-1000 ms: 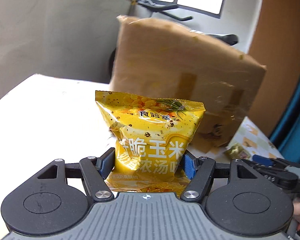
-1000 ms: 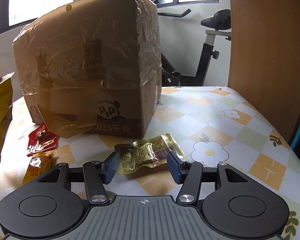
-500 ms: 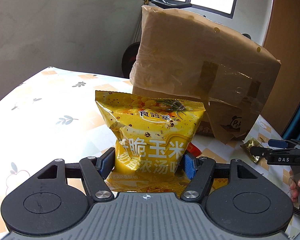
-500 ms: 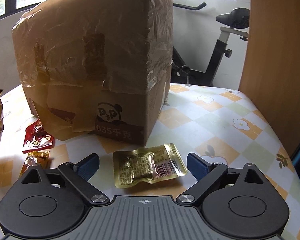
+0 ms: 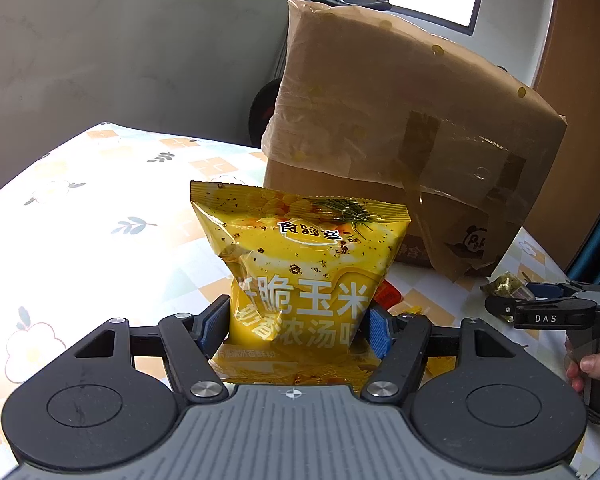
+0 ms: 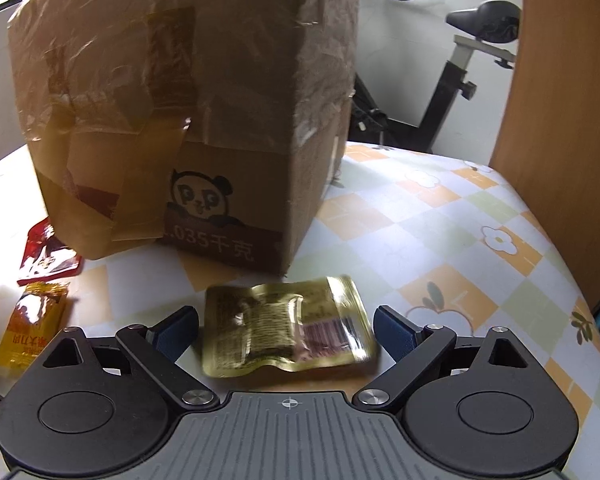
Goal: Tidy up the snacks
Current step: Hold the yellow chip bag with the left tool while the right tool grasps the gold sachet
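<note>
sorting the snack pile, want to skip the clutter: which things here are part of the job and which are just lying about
Part of the job:
yellow corn snack bag, clamped in the left claw
gold foil packet, between the open right claw jaws
red sachet
orange sachet

Just about:
taped cardboard box
exercise bike

Table (image 6: 440, 216) under a checked, flowered cloth; on it a taped box (image 6: 204, 92), gold packet (image 6: 288, 326) flat near its front corner, red sachet (image 6: 46, 254) and yellow sachet (image 6: 30, 330) just left
</note>
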`<state>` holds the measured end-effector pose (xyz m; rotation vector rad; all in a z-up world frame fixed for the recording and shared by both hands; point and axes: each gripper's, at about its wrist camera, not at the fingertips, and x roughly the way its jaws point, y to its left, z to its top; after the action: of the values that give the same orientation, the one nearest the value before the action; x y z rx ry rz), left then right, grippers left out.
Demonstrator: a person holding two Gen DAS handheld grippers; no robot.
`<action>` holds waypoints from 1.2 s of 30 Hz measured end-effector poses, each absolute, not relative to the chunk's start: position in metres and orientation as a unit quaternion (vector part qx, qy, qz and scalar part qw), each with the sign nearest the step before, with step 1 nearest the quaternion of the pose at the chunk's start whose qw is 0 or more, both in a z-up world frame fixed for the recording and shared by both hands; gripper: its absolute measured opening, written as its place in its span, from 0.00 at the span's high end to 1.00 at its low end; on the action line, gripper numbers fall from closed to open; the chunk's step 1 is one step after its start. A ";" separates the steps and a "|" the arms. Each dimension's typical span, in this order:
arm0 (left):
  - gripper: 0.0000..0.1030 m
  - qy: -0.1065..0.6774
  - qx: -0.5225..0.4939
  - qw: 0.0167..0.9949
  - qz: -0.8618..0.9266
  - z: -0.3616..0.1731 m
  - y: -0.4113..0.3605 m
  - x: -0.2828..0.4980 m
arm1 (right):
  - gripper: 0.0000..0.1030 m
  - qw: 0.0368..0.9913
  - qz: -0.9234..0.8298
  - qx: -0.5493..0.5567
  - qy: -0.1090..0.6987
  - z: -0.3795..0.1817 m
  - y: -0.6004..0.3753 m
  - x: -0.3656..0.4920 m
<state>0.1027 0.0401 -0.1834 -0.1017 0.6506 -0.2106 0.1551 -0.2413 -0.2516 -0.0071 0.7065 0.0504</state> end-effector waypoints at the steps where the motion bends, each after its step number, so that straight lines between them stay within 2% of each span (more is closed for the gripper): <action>1: 0.31 0.319 -0.049 0.941 -0.104 -0.184 0.039 0.103 | 0.10 0.938 0.026 0.002 0.345 -0.251 -0.243 0.155; 14: 0.31 0.327 -0.046 0.938 -0.106 -0.187 0.037 0.107 | 0.13 0.937 0.037 -0.004 0.348 -0.253 -0.240 0.155; 15: 0.31 0.327 -0.044 0.938 -0.107 -0.187 0.036 0.108 | 0.16 0.938 0.035 -0.003 0.346 -0.253 -0.240 0.155; 25: 0.31 0.328 -0.034 0.938 -0.111 -0.189 0.034 0.111 | 0.25 0.950 0.034 -0.046 0.308 -0.247 -0.227 0.139; 36: 0.31 0.327 -0.032 0.938 -0.112 -0.190 0.035 0.111 | 0.36 0.957 0.035 -0.019 0.287 -0.243 -0.236 0.133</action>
<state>0.1107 0.0349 -0.1897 -0.0650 0.6677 -0.2293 0.1329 -0.2359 -0.2432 -0.0378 0.5829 0.0715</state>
